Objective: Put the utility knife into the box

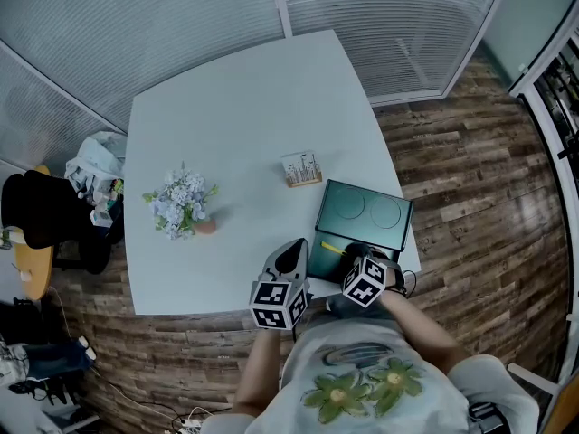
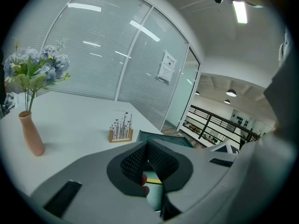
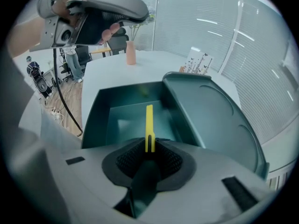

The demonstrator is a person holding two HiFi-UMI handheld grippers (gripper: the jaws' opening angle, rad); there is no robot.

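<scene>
**Head view:** A white, round-cornered table (image 1: 235, 107) carried a dark green box (image 1: 318, 265) at its near right edge, its flat lid (image 1: 365, 209) thrown open. The slim yellow utility knife (image 1: 331, 248) lay over the open tray. The left gripper (image 1: 290, 254) sat just beside the box, the right gripper (image 1: 354, 253) over it. A bunch of pale blue flowers (image 1: 184, 203) and a small wooden card stand (image 1: 301, 168) stood farther back.

**Left gripper view:** The left gripper's (image 2: 147, 146) ribbed black pads met at the tip with nothing between them. Beyond stood a tapered pink vase (image 2: 32, 134) and the card stand (image 2: 121, 130).

**Right gripper view:** The right gripper (image 3: 149, 148) was clamped on the knife's (image 3: 149, 122) rear end. The straight yellow body reached out over the box's (image 3: 100, 113) smooth interior, with the lid (image 3: 210, 115) to its right.
</scene>
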